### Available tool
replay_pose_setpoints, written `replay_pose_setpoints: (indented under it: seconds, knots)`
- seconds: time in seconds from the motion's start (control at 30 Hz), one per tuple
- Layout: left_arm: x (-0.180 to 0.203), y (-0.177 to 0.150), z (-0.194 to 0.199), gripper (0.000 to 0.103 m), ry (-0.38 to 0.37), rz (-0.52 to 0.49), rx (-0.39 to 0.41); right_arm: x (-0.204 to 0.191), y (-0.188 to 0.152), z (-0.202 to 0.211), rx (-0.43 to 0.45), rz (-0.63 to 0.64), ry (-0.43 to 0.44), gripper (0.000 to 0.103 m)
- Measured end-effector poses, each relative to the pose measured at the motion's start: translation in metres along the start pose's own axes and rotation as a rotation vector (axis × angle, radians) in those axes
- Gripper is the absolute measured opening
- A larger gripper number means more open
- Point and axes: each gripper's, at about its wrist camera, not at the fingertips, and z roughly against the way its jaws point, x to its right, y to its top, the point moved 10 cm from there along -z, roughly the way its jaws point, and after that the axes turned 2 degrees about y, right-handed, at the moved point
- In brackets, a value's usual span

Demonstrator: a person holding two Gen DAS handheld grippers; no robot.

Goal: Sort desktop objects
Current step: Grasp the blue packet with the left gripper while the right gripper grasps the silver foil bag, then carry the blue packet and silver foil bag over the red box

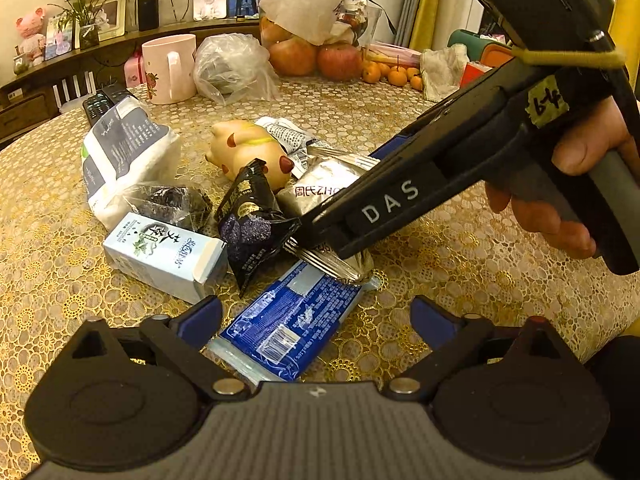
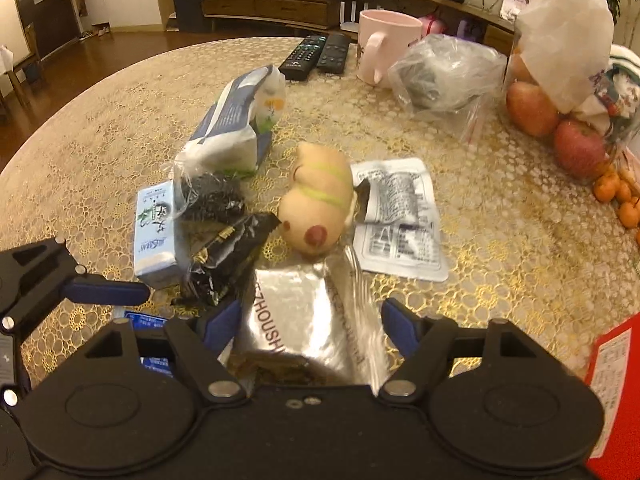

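Observation:
A pile of small goods lies on the lace-covered table (image 1: 460, 280). My left gripper (image 1: 316, 318) is open, low over a blue packet (image 1: 280, 328) that lies between its fingers without being pressed. My right gripper (image 2: 310, 326) is open and straddles a silver foil packet (image 2: 296, 312); in the left wrist view its tips sit at the packet's near end. Beyond lie a black snack packet (image 2: 224, 256), a pale blue box (image 2: 154, 236), a pig toy (image 2: 320, 200), a white printed sachet (image 2: 400, 220), a clear bag of dark pieces (image 2: 212, 196) and a tissue pack (image 2: 232, 120).
At the back stand a pink mug (image 2: 384, 44), two remotes (image 2: 316, 56), a crumpled plastic bag (image 2: 440, 76) and bagged apples (image 2: 536, 108) with tangerines (image 2: 612, 192). A red box (image 2: 616, 380) lies at the near right. A hand (image 1: 568, 184) holds the right gripper.

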Motion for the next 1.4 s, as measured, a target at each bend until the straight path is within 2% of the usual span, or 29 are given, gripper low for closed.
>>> replay_pose_setpoints:
  seconds: [0.17,0.23,0.4,0.43,0.57,0.63,0.83,1.13,1.4]
  knots:
    - [-0.001,0.0,-0.003,0.091,0.013,-0.005,0.001,0.003,-0.003,0.001,0.002,-0.026,0.016,0.074]
    - [-0.001,0.0,-0.003,0.088,0.018,-0.012,0.004,0.002,-0.004,0.002,0.003,-0.034,0.03,0.069]
    - [-0.003,0.0,-0.001,0.07,0.055,-0.034,0.01,0.0,-0.003,0.006,0.009,-0.047,0.048,0.057]
    - [-0.003,0.001,-0.001,0.063,0.066,-0.039,0.01,0.0,-0.003,0.007,0.011,-0.049,0.045,0.056]
    - [-0.003,0.002,0.0,0.047,0.072,-0.047,0.007,0.003,-0.004,0.011,0.014,-0.061,0.029,0.053]
    - [-0.002,0.002,0.0,0.043,0.076,-0.05,0.006,0.006,-0.005,0.015,0.018,-0.07,0.022,0.052]
    - [-0.001,0.003,0.004,0.036,0.072,-0.026,-0.001,0.014,-0.011,0.034,0.033,-0.097,0.002,0.052]
    - [0.015,0.01,0.022,0.035,0.063,-0.019,0.013,0.02,-0.023,0.074,0.073,-0.122,-0.014,0.052]
    - [0.038,0.029,0.051,0.035,0.052,-0.033,0.054,0.023,-0.036,0.114,0.112,-0.145,-0.021,0.052]
